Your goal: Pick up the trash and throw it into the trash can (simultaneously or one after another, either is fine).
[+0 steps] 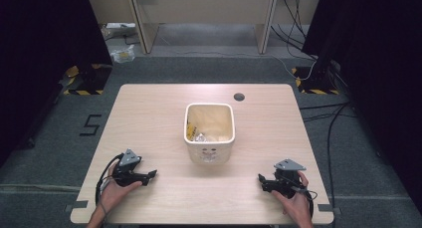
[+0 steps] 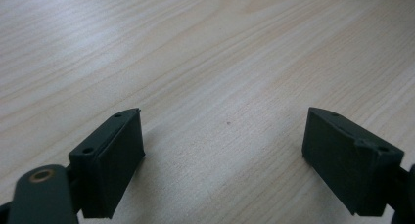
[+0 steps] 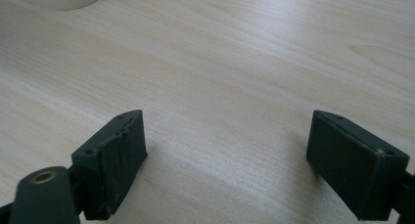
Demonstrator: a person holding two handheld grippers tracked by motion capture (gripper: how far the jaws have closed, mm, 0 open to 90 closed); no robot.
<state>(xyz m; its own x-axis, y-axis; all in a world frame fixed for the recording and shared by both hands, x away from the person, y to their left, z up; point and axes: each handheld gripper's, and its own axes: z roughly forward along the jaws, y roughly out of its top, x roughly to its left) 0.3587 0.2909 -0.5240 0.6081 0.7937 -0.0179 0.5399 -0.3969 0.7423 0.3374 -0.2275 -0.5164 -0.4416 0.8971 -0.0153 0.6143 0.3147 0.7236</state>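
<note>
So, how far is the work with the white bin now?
The white bin stands mid-table with some litter already inside. Nothing is in hand: the left tongs and the right tongs are open and empty, resting at either side on the table. Nothing loose remains to collect.

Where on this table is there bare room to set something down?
Free: the wide strips of table left and right of the bin, and the near stretch between the left gripper and right gripper. The bin already holds scraps.
</note>
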